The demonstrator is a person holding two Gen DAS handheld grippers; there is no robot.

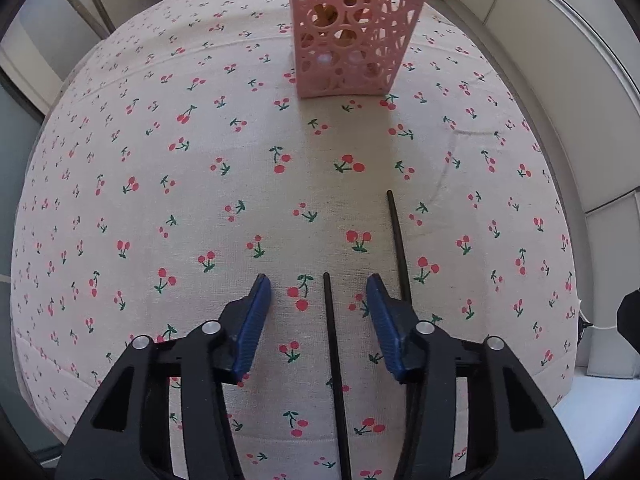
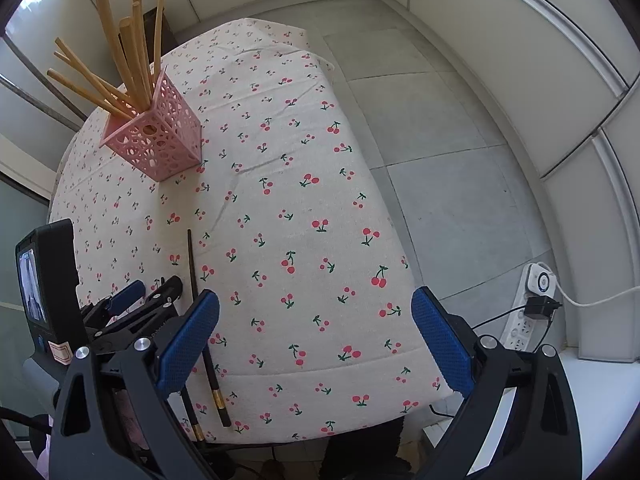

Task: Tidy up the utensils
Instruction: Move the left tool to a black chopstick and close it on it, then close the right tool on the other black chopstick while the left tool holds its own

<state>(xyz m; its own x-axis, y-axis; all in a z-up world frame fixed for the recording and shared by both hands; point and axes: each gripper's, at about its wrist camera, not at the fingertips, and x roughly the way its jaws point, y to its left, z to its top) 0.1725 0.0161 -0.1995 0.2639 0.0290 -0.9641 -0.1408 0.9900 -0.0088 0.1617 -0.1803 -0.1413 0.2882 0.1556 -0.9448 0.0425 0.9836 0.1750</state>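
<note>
Holder: pink plastic holder (image 1: 352,36) with round cut-out holes, standing upright toward the far end of the table (image 1: 160,160). From the right wrist view it's off to the far left.
What's in it: a bunch of long wooden sticks (image 2: 120,52), look like chopsticks or utensil handles. They lean out in different directions and poke well above the rim. Can't tell the exact count.
Table cover: cream cloth with little red cherries all over it.
Loose utensils: two black chopsticks lying flat on the cloth, roughly parallel, near the front edge and well apart from the holder. In the right wrist view you can see gold bands near their thick ends.
Near chopstick: this chopstick (image 1: 334,360) sits right in the gap of the left gripper (image 1: 319,278), running lengthwise between the two blue pads.
Second chopstick: the other chopstick (image 1: 397,240) lies just outside the right-hand pad, its tip reaching further toward the holder.
Left gripper state: jaws apart, blue pads on either side of the near chopstick, neither pad touching it.
Right gripper state: right gripper (image 2: 316,296) spread wide, nothing between the pads, only bare cloth. It sits to the right of both chopsticks.
Floor stuff: white power strip (image 2: 528,308) with a black plug in it, on the floor right of the table.
</note>
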